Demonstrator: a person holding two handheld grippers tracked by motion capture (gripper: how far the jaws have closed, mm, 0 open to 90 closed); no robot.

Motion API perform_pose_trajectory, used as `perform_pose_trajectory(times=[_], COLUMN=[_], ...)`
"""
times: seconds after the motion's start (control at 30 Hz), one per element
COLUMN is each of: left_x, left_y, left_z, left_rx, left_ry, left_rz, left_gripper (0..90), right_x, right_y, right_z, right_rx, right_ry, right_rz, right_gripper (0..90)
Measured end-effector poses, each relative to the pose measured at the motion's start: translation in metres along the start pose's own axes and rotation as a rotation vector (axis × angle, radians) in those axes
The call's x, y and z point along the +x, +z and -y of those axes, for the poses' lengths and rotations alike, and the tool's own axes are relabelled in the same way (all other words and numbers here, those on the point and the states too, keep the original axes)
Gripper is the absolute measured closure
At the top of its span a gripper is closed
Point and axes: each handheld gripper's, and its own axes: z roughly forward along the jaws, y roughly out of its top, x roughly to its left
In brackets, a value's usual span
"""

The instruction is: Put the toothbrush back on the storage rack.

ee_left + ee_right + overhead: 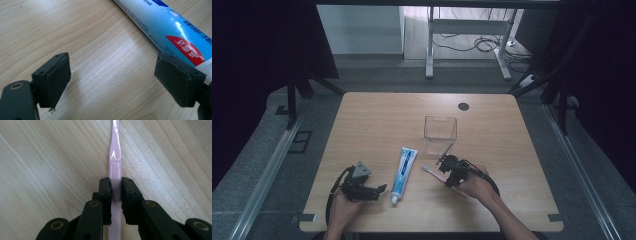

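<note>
While your right gripper [116, 192] has its jaws pressed on either side of the one pink toothbrush [115, 157], that toothbrush lies flat on the wooden table [372, 120], its handle running straight out ahead between the pads. From the high view you can see the toothbrush [428, 170] just in front of your right hand [474, 187], its head end pointing left toward the toothpaste. Count three loose things on the table: one toothbrush, one toothpaste tube [404, 169] and one clear square container [440, 134]. The tube lies between your two hands, cap end toward you; the container stands just beyond the right gripper [447, 165]. Your left gripper [112, 82] rests near the table's front edge with its jaws spread wide and nothing between them but bare wood; the tube [172, 32] passes just behind its right-hand jaw. One dark round spot [463, 106] sits near the far edge.
</note>
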Motion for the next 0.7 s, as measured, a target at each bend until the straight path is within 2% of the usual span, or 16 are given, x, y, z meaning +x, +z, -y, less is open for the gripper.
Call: perform_pose_trajectory(times=[0.43, 0.7], left_x=[-0.001, -0.001], left_y=[0.001, 0.001], left_z=[0.0, 0.0], left_rx=[0.005, 0.005], left_ry=[0.005, 0.006], left_rz=[-0.004, -0.008], left_gripper=[13.9, 13.9], right_x=[-0.001, -0.002], right_y=[-0.016, -0.031], right_z=[0.01, 0.019], right_rx=[-0.042, -0.088], right_ry=[0.005, 0.004], right_rz=[-0.02, -0.031], right_gripper=[79.2, 79.3])
